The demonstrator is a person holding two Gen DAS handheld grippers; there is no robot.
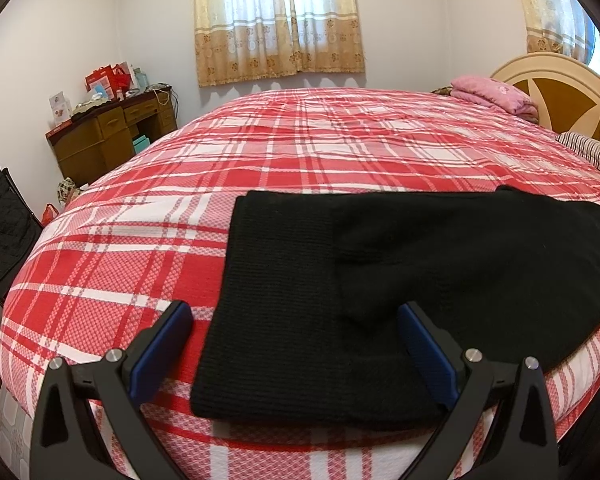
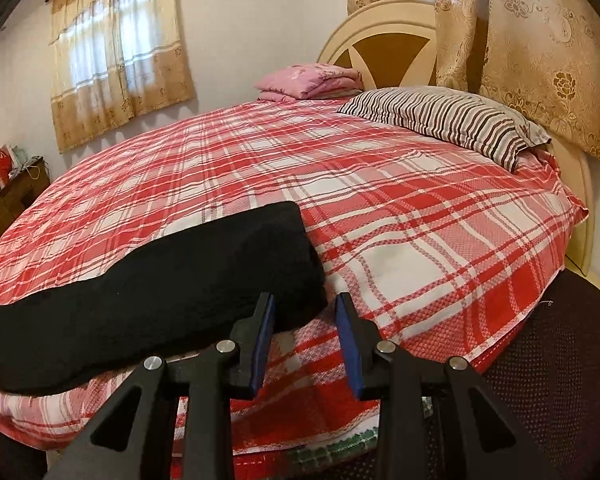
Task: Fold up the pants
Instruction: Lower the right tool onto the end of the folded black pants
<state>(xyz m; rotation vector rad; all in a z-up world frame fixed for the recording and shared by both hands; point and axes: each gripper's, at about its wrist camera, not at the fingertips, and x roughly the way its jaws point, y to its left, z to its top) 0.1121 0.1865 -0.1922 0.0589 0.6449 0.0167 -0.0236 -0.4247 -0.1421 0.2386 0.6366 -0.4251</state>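
Observation:
Black knit pants (image 1: 400,280) lie folded lengthwise along the near edge of the bed with the red plaid cover (image 1: 260,152). My left gripper (image 1: 296,314) is wide open just above their ribbed left end, holding nothing. In the right wrist view the pants (image 2: 160,288) stretch from the left to their right end near the middle. My right gripper (image 2: 305,300) is open at that end; its left finger (image 2: 265,320) is at the pants' corner, its right one over the bare cover (image 2: 420,240).
A striped pillow (image 2: 448,120) and a folded pink blanket (image 2: 312,80) lie by the headboard (image 2: 380,32). A wooden desk (image 1: 112,132) with clutter stands at the far left wall. A black folding chair (image 1: 0,224) stands left of the bed.

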